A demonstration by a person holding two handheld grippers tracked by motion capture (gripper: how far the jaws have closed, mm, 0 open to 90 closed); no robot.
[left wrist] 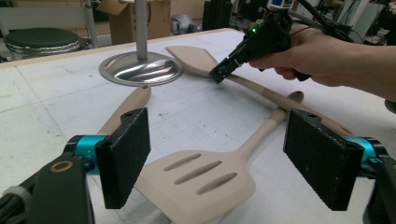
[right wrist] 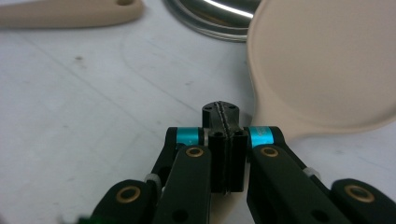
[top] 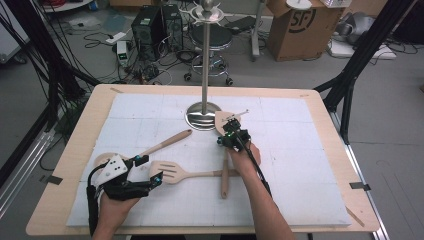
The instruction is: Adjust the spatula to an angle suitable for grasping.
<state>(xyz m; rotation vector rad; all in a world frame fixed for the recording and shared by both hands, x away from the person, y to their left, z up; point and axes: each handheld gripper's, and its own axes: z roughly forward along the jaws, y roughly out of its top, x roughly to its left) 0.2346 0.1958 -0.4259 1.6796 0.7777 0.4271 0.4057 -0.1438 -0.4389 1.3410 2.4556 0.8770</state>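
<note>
The right gripper [right wrist: 223, 119] has its jaws pressed flat together with nothing between them, its tip low over the white mat [top: 300, 165], just beside the broad blade of a beige spatula [right wrist: 322, 65] and, as far as the right gripper view shows, not touching it. In the high view this spatula's blade lies against the round steel base of the utensil stand [top: 203, 115], and its handle runs back toward the person under the right hand [top: 243, 155]. The left gripper [left wrist: 217, 158] stands wide open, its two black pads apart on either side of a slotted turner [left wrist: 198, 179] that lies flat on the mat; neither pad touches it. The turner's handle runs away from that gripper and crosses the spatula's handle. A third utensil, a wooden spoon [top: 162, 144], lies at a slant to the left, its handle end pointing toward the stand's base. The stand's pole rises from the mat's far middle. The mat covers a pale wooden table [top: 65, 165].
</note>
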